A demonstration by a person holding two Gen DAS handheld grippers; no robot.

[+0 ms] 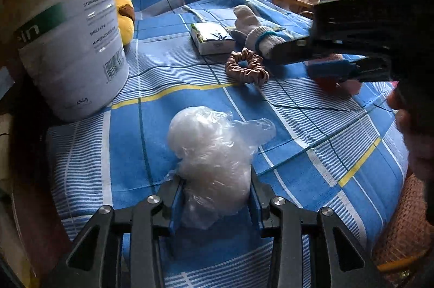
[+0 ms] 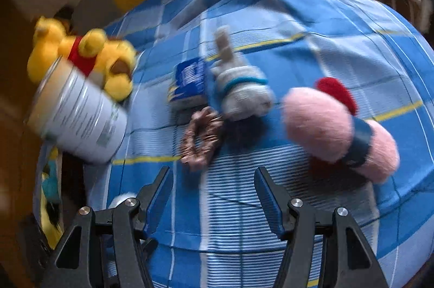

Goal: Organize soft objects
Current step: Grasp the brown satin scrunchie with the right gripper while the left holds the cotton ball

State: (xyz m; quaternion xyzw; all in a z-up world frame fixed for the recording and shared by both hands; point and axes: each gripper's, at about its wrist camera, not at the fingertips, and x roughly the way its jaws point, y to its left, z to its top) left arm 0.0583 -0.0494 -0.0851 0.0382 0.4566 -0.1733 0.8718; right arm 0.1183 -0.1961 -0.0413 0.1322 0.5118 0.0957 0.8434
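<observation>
My left gripper is shut on a crumpled clear plastic bag of white stuffing, which rests on the blue checked cloth. Its blue pads press the bag's lower part from both sides. Further back lie a brown satin scrunchie, a white knit glove with a blue band and a tissue pack. My right gripper hovers open over the cloth with nothing between its fingers. The scrunchie is just ahead of it, the glove beyond, and a pink fluffy item with a blue band to the right.
A large white tin can stands open at the left, a yellow plush bear behind it. In the left wrist view the right gripper reaches in from the right, with a hand at the edge. A desk and window are behind.
</observation>
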